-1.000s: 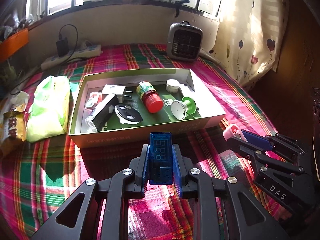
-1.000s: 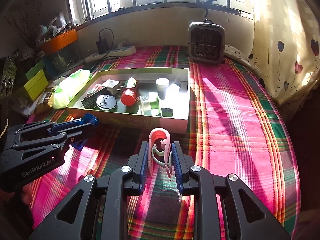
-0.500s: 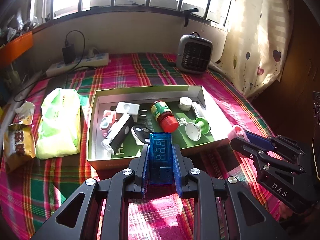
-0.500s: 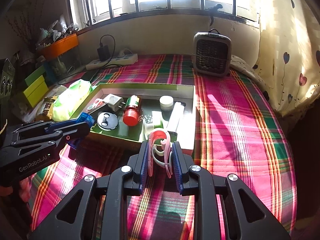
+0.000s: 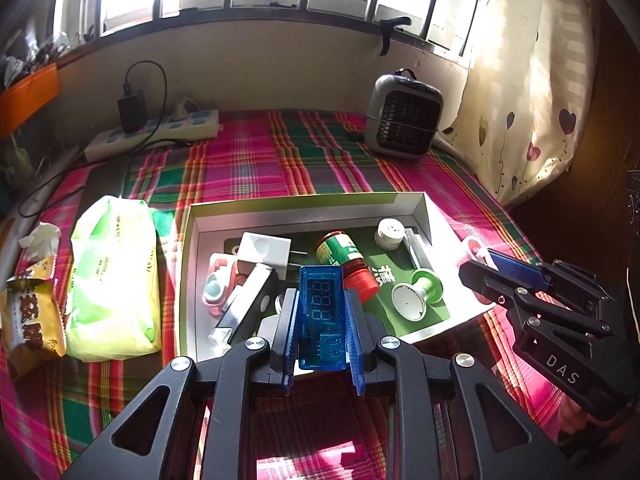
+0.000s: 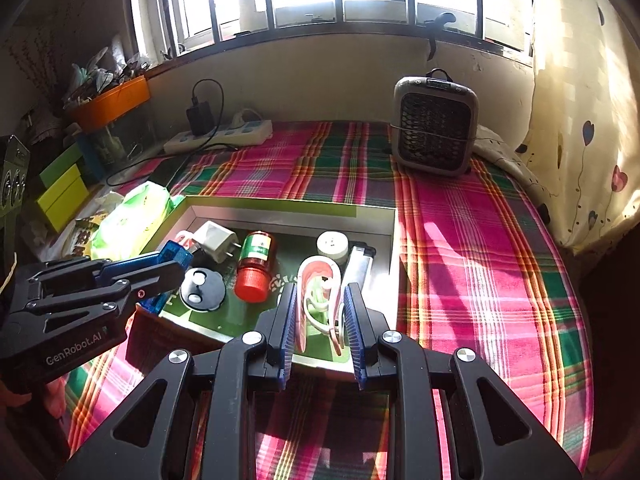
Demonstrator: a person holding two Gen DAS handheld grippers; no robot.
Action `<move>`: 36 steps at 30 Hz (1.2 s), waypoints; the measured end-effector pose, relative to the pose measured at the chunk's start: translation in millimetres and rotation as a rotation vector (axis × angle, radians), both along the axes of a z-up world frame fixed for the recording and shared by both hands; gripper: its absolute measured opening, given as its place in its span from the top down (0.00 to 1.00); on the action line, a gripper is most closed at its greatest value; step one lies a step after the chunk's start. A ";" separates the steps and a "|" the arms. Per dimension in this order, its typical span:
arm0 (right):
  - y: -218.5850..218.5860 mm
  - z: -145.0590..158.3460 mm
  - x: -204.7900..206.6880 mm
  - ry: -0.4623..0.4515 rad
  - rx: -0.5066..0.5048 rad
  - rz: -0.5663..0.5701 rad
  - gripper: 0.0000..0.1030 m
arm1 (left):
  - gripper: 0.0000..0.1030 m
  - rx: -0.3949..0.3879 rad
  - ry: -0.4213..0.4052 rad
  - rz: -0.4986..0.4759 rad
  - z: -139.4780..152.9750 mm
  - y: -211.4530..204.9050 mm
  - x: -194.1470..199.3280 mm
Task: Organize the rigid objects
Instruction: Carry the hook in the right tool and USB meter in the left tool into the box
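Over the near edge of the open box (image 5: 424, 216), left gripper (image 5: 322, 316) is clamped on a blue USB meter (image 5: 322, 312), display up. Right gripper (image 6: 320, 312) is closed on a pink-and-white clip (image 6: 318, 300), above the box's near right corner. Red-capped bottle (image 6: 254, 266) and white plug (image 6: 214, 240) lie inside the box.

The left claw (image 5: 322, 316) is clamped on a blue tester (image 5: 322, 312). The right claw (image 6: 320, 320) is clamped on a pink clip (image 6: 318, 300). Both reach forward, side by side.
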State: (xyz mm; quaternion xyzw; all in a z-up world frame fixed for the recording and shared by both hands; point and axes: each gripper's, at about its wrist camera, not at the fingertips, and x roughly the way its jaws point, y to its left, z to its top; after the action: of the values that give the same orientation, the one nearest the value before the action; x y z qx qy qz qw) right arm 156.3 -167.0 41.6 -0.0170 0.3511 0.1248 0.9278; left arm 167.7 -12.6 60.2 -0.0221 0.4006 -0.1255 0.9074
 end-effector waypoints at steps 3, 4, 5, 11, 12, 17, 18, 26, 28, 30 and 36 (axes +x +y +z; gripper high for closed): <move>1.0 -1.7 9.8 0.005 0.008 0.004 0.76 | 0.80 -0.007 0.005 -0.002 -2.0 -1.0 8.9; 1.1 -2.2 14.3 0.008 0.011 0.003 0.76 | 0.80 -0.007 0.005 -0.002 -2.4 -1.3 12.0; 1.1 -2.6 17.5 0.010 0.015 0.003 0.76 | 0.80 -0.007 0.006 0.000 -3.0 -1.1 15.3; 4.0 -5.5 35.0 0.021 0.027 0.010 0.76 | 0.80 -0.013 0.014 0.012 -6.7 0.9 32.5; 4.4 -6.7 38.3 0.027 0.032 0.010 0.76 | 0.80 -0.016 0.015 0.012 -7.5 1.4 34.9; 9.3 -12.9 50.2 0.047 0.047 0.030 0.76 | 0.80 -0.019 0.026 0.013 -13.1 0.7 45.7; 11.0 -14.5 51.8 0.048 0.045 0.035 0.76 | 0.80 -0.022 0.027 0.013 -13.9 0.7 47.3; 15.6 -24.8 61.9 0.079 0.043 0.042 0.76 | 0.80 -0.018 0.040 0.006 -21.0 -2.2 53.5; 15.9 -26.8 63.5 0.086 0.042 0.044 0.76 | 0.80 -0.014 0.042 0.004 -22.3 -3.4 54.1; 16.2 -28.2 64.7 0.091 0.041 0.044 0.76 | 0.80 -0.015 0.045 0.000 -23.5 -4.3 55.0; 17.2 -32.6 68.9 0.110 0.039 0.046 0.76 | 0.80 -0.006 0.053 -0.002 -27.5 -6.6 56.7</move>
State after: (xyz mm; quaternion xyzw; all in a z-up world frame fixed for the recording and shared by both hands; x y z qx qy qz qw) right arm 225.2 -149.8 9.1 -0.0002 0.3985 0.1534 0.9043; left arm 224.3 -19.2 32.7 -0.0280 0.4241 -0.1270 0.8963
